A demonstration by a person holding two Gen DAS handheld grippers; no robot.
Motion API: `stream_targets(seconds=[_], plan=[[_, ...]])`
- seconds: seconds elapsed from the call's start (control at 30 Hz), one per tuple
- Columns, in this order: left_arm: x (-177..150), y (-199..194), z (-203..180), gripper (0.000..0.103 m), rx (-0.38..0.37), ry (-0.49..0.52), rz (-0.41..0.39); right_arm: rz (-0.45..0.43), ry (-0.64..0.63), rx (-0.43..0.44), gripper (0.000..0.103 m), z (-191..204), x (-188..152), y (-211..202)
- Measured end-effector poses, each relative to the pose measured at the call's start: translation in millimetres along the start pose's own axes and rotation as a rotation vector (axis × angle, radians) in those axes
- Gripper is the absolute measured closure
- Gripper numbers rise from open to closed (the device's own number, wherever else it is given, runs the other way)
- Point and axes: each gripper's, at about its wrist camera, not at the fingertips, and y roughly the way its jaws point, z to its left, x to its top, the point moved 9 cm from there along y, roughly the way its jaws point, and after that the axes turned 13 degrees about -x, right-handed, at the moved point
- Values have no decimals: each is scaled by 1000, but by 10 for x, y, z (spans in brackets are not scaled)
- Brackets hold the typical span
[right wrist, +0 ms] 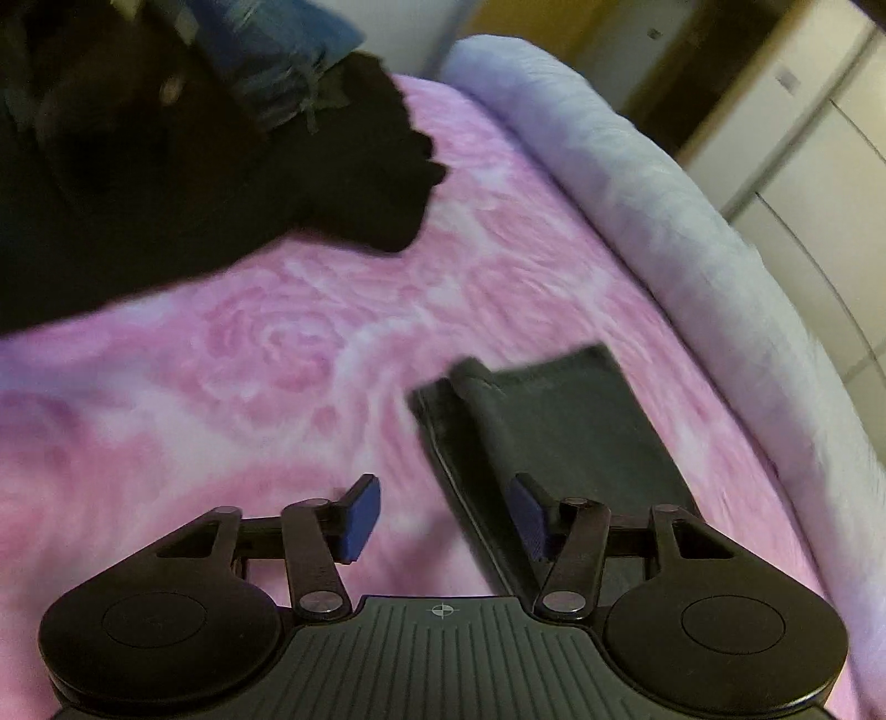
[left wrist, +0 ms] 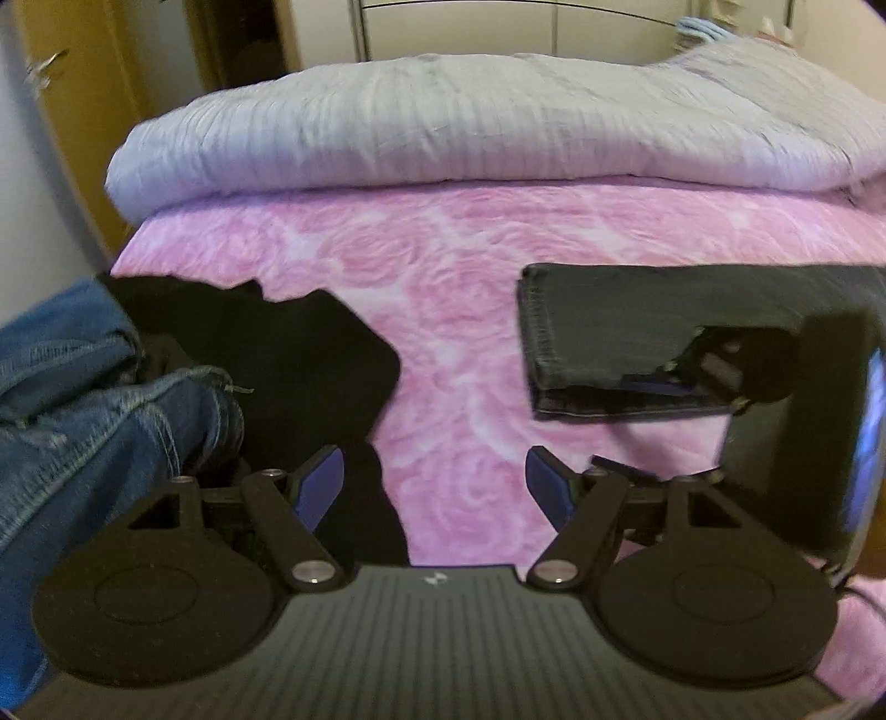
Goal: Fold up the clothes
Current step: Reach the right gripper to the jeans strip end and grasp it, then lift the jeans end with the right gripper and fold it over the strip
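In the left wrist view, the left gripper (left wrist: pixel 434 487) sat at the bottom centre of the frame with its blue-padded fingers spread wide and nothing between them, over a pink rose-patterned bedcover (left wrist: pixel 443 266). A folded dark grey garment (left wrist: pixel 603 338) lay at the right of the frame on the cover. The right gripper (left wrist: pixel 659 382) reached in from the right edge with its tips at the near edge of that garment; whether it gripped the cloth could not be told from here. At the left, blue jeans (left wrist: pixel 94 399) lay partly on a black garment (left wrist: pixel 288 354). A folded pale lilac quilt (left wrist: pixel 443 127) ran across the top.

In the right wrist view, blurred by motion, the right gripper (right wrist: pixel 446 518) stood wide apart and empty at the lower centre. Its right finger was over the folded dark grey garment (right wrist: pixel 576 426), its left finger over the pink bedcover (right wrist: pixel 266 360). The black garment (right wrist: pixel 194 183) filled the upper left, with the jeans (right wrist: pixel 277 50) on it. The quilt (right wrist: pixel 664 194) curved along the right.
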Motion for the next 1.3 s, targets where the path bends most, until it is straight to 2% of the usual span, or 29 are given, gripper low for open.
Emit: stream_targets(seconds=[0.1, 0.23, 0.3, 0.37, 0.43, 0.53, 0.67, 0.77, 0.83, 0.9, 1.0, 1.13, 1.17, 1.3], plan=[[-35, 7, 101, 34, 8, -26, -7, -60, -74, -54, 48, 98, 93, 190], [-75, -26, 184, 34, 25, -63, 8, -57, -79, -51, 49, 57, 175, 355], [-80, -48, 182, 34, 29, -66, 19, -52, -76, -45, 67, 26, 213, 433], [-76, -67, 154, 34, 30, -63, 31, -41, -50, -27, 81, -40, 242, 480], [-51, -72, 71, 34, 20, -50, 44, -31, 36, 10, 85, -212, 268, 385], [18, -35, -162, 34, -14, -13, 67, -84, 219, 42, 86, -751, 392, 54], [186, 85, -689, 34, -82, 66, 95, -190, 562, -15, 87, -2091, 223, -628], [366, 171, -1186, 34, -136, 128, 98, -224, 820, -101, 88, -3033, -350, -1169], [495, 225, -1563, 34, -166, 167, 91, -201, 1031, -167, 88, -3551, -1032, -1448], [629, 309, -1981, 34, -191, 198, 83, -143, 1240, -223, 88, -3874, -1876, -1581], [741, 511, -2611, 34, -249, 222, 91, 13, 1498, -270, 88, -3946, -3141, -1443], [770, 814, -3352, 34, -303, 263, 131, 224, 1728, -224, 88, -3770, -4300, -1093], [778, 895, -3537, 34, -313, 278, 141, 254, 1741, -204, 88, -3751, -4424, -1042], [865, 1212, -3986, 34, -339, 342, 177, 305, 1679, -111, 88, -3775, -4493, -948]])
